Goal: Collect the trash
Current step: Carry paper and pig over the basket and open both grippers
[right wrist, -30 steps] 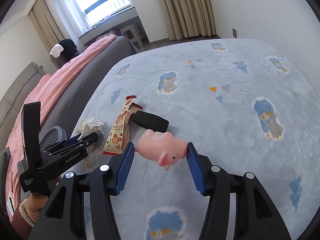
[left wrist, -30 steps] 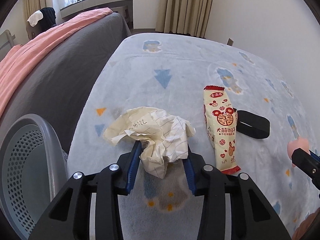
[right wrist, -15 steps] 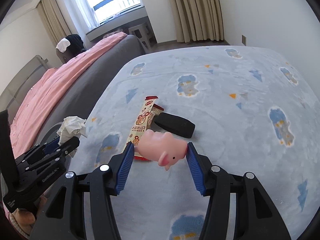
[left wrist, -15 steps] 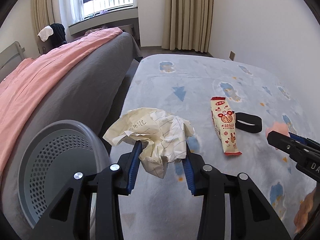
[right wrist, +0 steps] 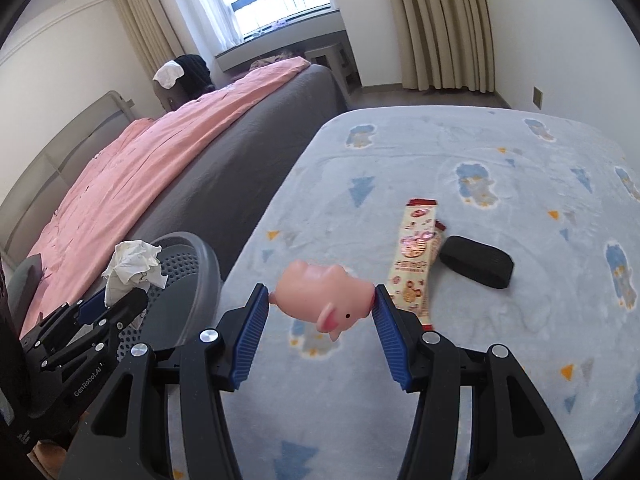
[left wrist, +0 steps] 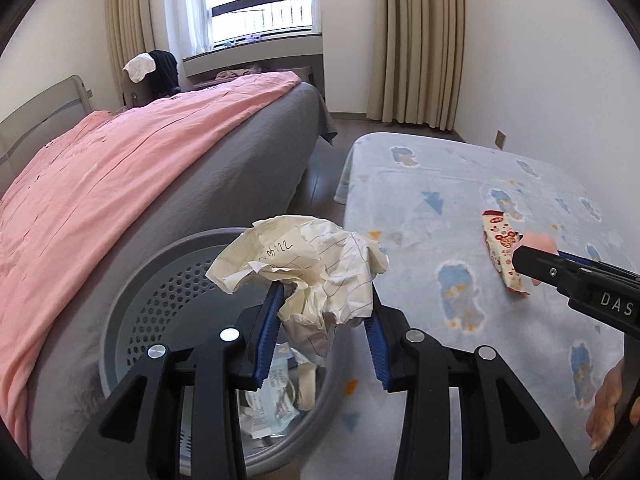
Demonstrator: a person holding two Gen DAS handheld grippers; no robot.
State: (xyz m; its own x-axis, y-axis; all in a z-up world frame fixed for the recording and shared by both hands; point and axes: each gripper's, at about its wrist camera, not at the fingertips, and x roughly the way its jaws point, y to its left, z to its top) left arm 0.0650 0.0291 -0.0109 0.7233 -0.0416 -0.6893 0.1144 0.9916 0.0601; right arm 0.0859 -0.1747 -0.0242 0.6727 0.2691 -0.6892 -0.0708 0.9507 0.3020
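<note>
A crumpled ball of cream lined paper (left wrist: pixel 308 268) is pinched at its lower folds between the blue ribbed pads (left wrist: pixel 267 330) of the left gripper (left wrist: pixel 322 330), whose jaws are drawn in to a narrow gap upon it. The bulk of the ball is carried above and ahead of the fingertips. Beneath and just beyond the fingers lies the round grey perforated plastic bin (left wrist: pixel 160 292), in which wrappers and scraps are seen. The paper is judged light, soft and easily crushed; little force is needed, and a hold on the dense middle rather than a loose flap is judged safer.

A pink rubber pig toy (right wrist: pixel 322 300) is clamped between the pads of the right gripper (right wrist: pixel 318 332), the jaws about half spread, the snout hanging below the fingertips. Beyond the right-hand finger, on the pale blue patterned fleece blanket (right wrist: pixel 480 152), a long cream and red snack wrapper (right wrist: pixel 416 260) rests against a black oblong case (right wrist: pixel 476 262).
</note>
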